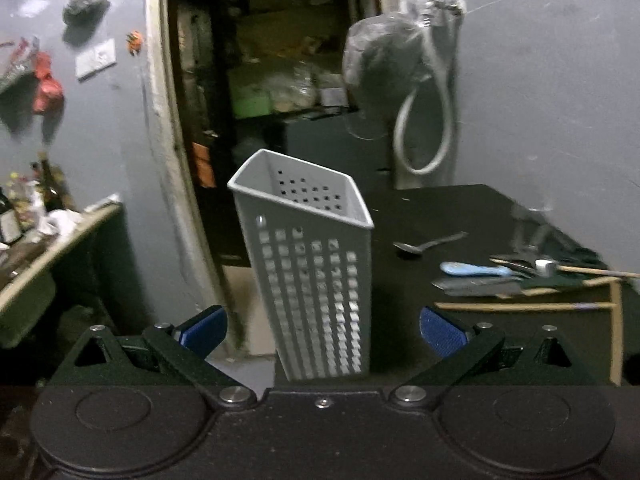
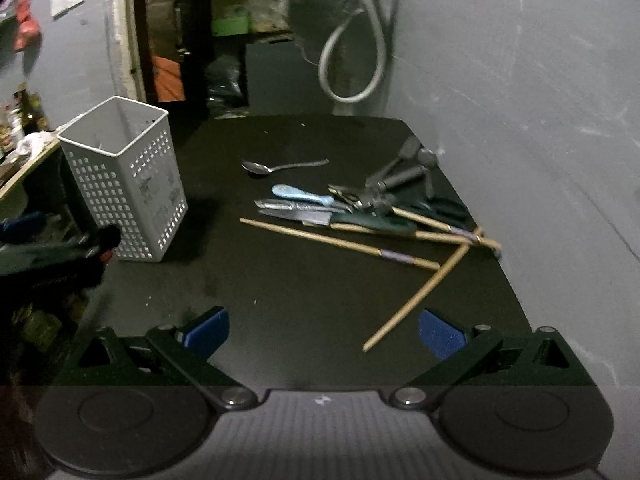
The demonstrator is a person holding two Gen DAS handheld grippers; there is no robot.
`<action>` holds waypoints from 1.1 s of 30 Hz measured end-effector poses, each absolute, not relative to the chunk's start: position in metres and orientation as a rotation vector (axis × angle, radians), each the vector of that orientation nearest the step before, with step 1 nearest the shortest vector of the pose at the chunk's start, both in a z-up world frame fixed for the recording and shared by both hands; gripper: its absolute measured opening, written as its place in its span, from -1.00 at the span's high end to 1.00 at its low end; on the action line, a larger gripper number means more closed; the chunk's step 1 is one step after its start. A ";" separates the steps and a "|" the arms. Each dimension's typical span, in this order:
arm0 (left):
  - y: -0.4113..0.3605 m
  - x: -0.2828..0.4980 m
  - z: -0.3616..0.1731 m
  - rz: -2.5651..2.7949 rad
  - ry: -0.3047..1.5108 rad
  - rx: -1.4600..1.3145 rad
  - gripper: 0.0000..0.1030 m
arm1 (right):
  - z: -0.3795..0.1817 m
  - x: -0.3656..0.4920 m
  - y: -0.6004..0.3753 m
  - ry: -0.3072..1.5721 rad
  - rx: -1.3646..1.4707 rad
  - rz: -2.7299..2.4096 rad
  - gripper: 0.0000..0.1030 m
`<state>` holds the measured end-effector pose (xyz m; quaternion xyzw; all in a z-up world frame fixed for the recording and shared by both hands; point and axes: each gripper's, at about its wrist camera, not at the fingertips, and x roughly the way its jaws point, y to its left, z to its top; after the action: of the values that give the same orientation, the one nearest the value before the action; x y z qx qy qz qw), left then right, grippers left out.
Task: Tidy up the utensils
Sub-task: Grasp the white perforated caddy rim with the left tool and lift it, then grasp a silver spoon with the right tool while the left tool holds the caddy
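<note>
A grey perforated utensil holder (image 1: 316,272) stands empty on the left of the black table (image 2: 280,280); it also shows in the right wrist view (image 2: 124,184). My left gripper (image 1: 323,330) is open and empty, with the holder just ahead between its blue pads. My right gripper (image 2: 323,330) is open and empty above the table's near edge. Utensils lie on the right: a metal spoon (image 2: 280,167), a blue-handled tool (image 2: 304,195), knives (image 2: 320,216), wooden chopsticks (image 2: 344,244) and dark tongs (image 2: 400,176). One chopstick (image 2: 416,296) points toward my right gripper.
A grey wall (image 2: 520,100) runs behind and right of the table. A hose (image 2: 352,60) and a plastic bag (image 1: 380,64) hang at the back. An open dark doorway (image 1: 260,80) is behind the holder. A cluttered shelf (image 1: 48,232) stands at the left.
</note>
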<state>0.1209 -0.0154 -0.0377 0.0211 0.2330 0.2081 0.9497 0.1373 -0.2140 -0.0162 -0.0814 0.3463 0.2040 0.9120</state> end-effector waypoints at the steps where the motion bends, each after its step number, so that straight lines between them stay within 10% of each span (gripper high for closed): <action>1: -0.016 0.130 -0.039 0.451 0.472 0.056 -0.99 | -0.016 0.141 -0.214 0.711 -0.172 0.429 -1.00; 33: 0.042 0.167 -0.060 0.146 0.448 0.206 -0.59 | -0.028 0.168 -0.153 0.652 -0.236 0.244 -1.00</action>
<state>0.1675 0.0423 -0.0605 0.1018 0.2217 0.0724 0.9671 0.1679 -0.1530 -0.0275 -0.1154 0.3186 0.1191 0.9333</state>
